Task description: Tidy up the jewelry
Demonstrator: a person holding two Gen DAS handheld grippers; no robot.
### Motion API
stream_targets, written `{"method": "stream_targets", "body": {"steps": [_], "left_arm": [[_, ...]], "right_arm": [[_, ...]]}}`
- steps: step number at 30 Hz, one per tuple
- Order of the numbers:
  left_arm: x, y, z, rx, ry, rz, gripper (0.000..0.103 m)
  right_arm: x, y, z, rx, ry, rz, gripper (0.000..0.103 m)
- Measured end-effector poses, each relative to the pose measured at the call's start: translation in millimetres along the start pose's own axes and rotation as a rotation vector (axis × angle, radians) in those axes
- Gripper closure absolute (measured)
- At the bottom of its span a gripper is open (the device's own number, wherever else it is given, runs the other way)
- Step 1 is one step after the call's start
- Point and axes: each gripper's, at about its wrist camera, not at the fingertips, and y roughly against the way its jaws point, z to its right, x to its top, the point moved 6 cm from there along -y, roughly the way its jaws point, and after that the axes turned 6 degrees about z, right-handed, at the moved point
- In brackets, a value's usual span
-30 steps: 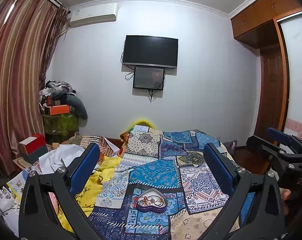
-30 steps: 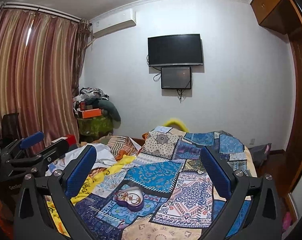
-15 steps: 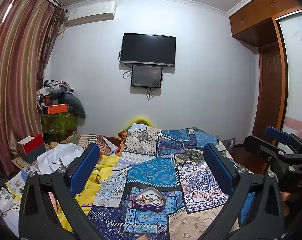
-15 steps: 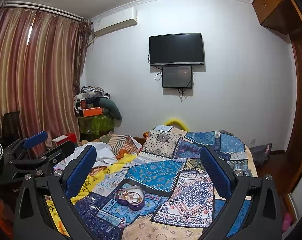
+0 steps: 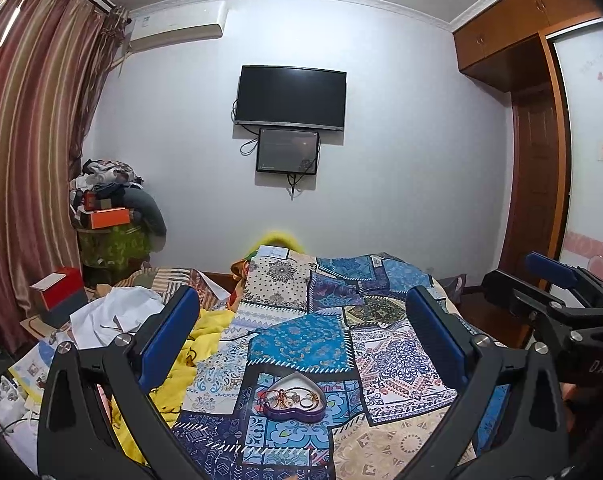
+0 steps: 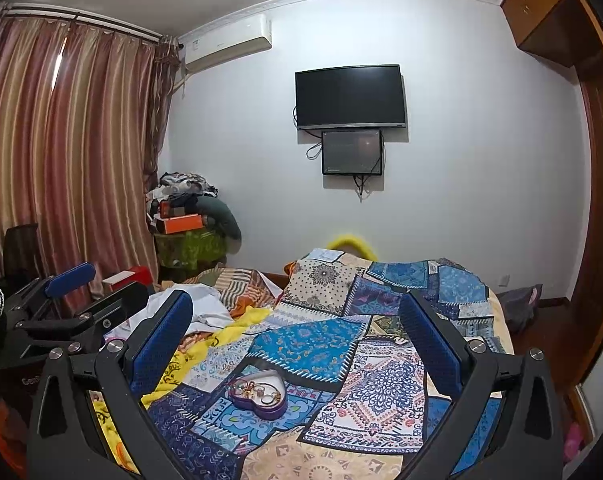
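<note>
A purple heart-shaped dish (image 5: 294, 399) sits on the patchwork quilt (image 5: 301, 340) near the foot of the bed, holding a tangle of gold rings and chains (image 5: 291, 394). The left gripper (image 5: 301, 332) hovers above the quilt with its blue-padded fingers (image 5: 169, 336) spread wide, holding nothing; the dish lies below and between them. The right gripper (image 6: 297, 332) is likewise wide apart and empty, with the dish (image 6: 258, 393) low between its fingers, nearer the left one. Each gripper shows at the edge of the other's view. A yellow cloth (image 6: 205, 344) lies beside the quilt. A TV (image 5: 290, 98) hangs on the far wall.
</note>
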Motion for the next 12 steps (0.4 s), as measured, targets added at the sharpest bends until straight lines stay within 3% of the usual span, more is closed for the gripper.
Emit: {"method": "stream_targets", "body": {"steps": [12], "left_arm": [[-1.0, -0.1, 0.1, 0.002, -0.001, 0.001, 0.0]], "right_arm": [[-1.2, -1.5, 2.3, -0.001, -0.009, 0.0, 0.0]]}}
